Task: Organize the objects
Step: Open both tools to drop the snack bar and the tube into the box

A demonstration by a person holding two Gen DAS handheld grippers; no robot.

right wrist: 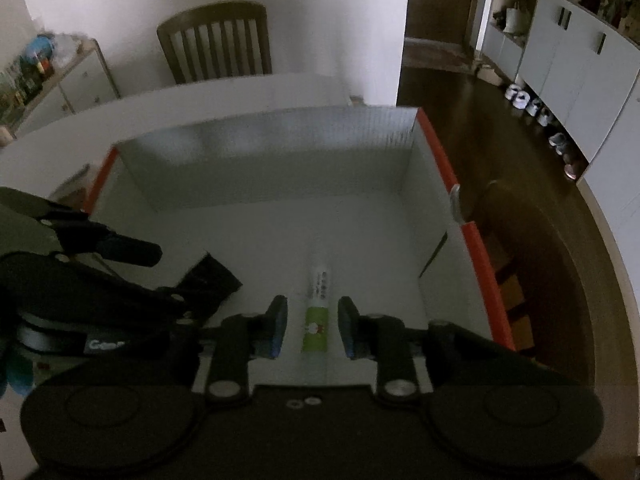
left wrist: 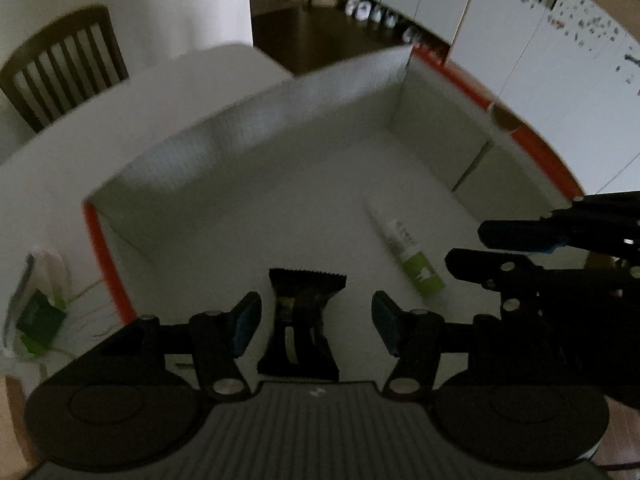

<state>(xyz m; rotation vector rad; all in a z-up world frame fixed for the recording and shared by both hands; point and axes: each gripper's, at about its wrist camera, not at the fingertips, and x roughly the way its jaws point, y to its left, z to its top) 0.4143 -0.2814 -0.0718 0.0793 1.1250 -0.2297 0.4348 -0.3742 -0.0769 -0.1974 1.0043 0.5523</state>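
Box [right wrist: 476, 248], orange-rimmed, holds a tube [right wrist: 316, 312] near its right wall and a dark packet [left wrist: 304, 320] beside; floor otherwise bare. Left gripper [left wrist: 316, 320] and right gripper [right wrist: 312, 328] hang spread, gripping nothing.

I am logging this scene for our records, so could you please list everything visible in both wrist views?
White cardboard box with orange rim: one, open-topped, on the white table.
White tube with green label: one, lying on the box floor, right side, between the right gripper's fingers but not touched.
Black crinkle-edged packet: one, on the box floor, left of the tube.
White table: one, under the box.
Dark wooden slat-back chair: one, behind the table.
Green and white items: blurred, on the table left of the box.
White cabinets: along the right wall, shoes on the dark floor below.
Left gripper: black, open over the packet.
Right gripper: black, open over the tube.
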